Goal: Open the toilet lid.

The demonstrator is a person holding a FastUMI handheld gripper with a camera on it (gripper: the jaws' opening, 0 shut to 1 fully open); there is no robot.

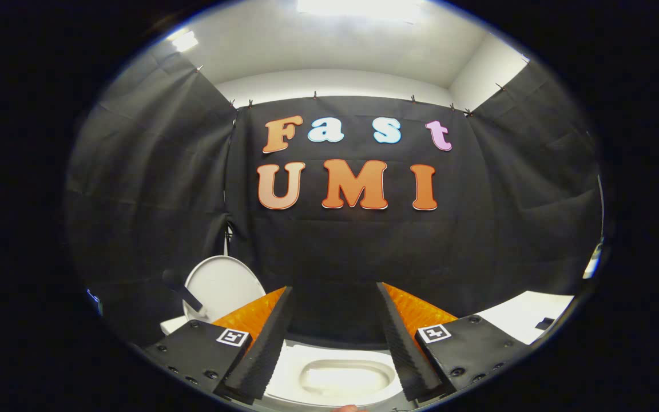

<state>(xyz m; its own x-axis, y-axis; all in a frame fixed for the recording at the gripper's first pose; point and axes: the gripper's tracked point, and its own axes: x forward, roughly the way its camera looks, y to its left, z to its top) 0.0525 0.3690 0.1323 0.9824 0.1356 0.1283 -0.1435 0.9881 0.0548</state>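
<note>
Hovering with its two fingers spread wide and pinching nothing, the gripper (335,343) points at the black cloth wall (341,252) of the booth. Between and just below the fingers sits the toilet bowl (345,377), its white seat rim showing under them, while the toilet lid (223,283) stands upright at about ten o'clock from the fingers, beyond the left one, with a dark handle (183,292) lying across its near edge. A white surface (527,317) lies at three o'clock past the right finger.
</note>
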